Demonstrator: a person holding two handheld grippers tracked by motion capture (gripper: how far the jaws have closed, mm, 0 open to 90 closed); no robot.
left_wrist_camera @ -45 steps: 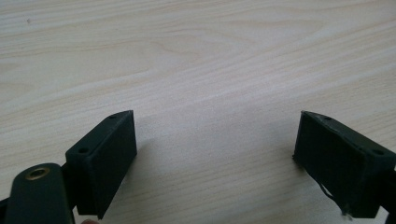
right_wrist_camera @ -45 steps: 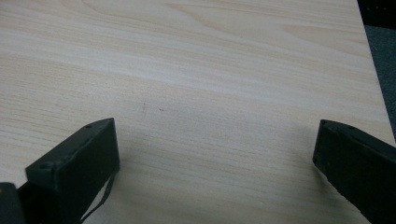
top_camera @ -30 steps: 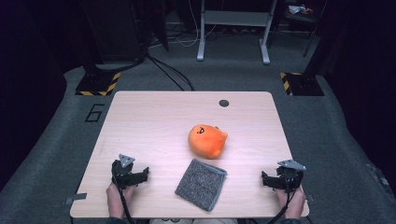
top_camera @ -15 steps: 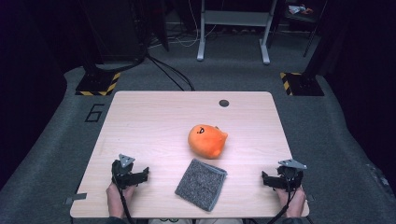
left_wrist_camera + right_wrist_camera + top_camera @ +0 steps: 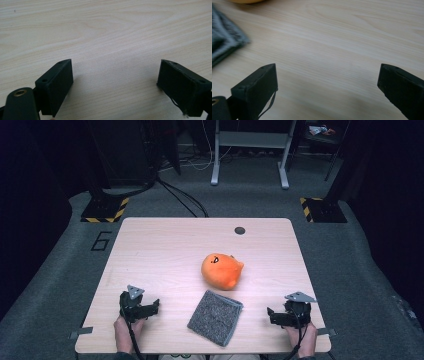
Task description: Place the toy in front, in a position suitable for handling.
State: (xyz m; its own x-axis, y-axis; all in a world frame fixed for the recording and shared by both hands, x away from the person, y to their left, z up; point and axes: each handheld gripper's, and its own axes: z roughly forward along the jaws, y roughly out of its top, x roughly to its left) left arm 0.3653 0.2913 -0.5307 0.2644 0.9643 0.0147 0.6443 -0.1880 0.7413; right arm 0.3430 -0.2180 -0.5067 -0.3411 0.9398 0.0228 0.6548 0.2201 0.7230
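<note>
A folded grey felt cloth, a thick, fuzzy, roughly square pad with one corner toward the near edge, lies flat on the light wooden tabletop, close to the middle of that near edge. Just beyond it, touching or almost touching its far corner, sits a round orange plush toy with a small dark eye mark on its far-left side and a stubby bump on its right. The left gripper rests near the near-left corner, held by a hand, its jaws spread wide over bare wood. The right gripper rests near the near-right corner, also with jaws wide apart and nothing between them; in the right gripper view, the cloth's blurred edge lies well off to the side. A small dark round grommet sits by the far edge.
</note>
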